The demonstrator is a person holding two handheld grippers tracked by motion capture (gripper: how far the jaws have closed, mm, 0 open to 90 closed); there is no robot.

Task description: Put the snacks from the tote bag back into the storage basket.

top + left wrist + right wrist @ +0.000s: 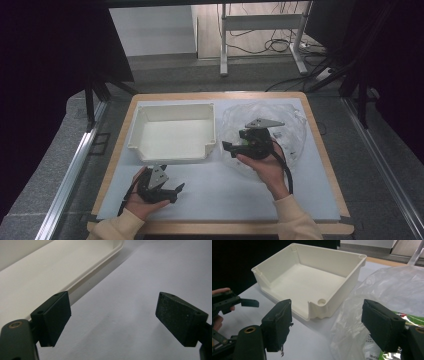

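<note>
A white open-topped bin (172,106) sits at the back left of the white mat. To its right lies a crumpled clear plastic bag (287,125) with green-printed contents (409,315). My right gripper (229,148) hovers over the bag's left edge, pointing left toward the bin's near right corner. In the right gripper view its jaws stand open (327,320) with nothing between them, the bin (324,262) ahead and the bag (387,287) to the right. My left gripper (176,192) rests low in front of the bin, open (112,315) and empty, with the bin wall (37,272) at its left.
The white mat (220,195) covers a wooden table (325,150). Beyond the table stand a desk frame (225,45) and floor cables (275,45). Metal rails (70,170) run along both sides. The left gripper (234,302) appears at the far left of the right gripper view.
</note>
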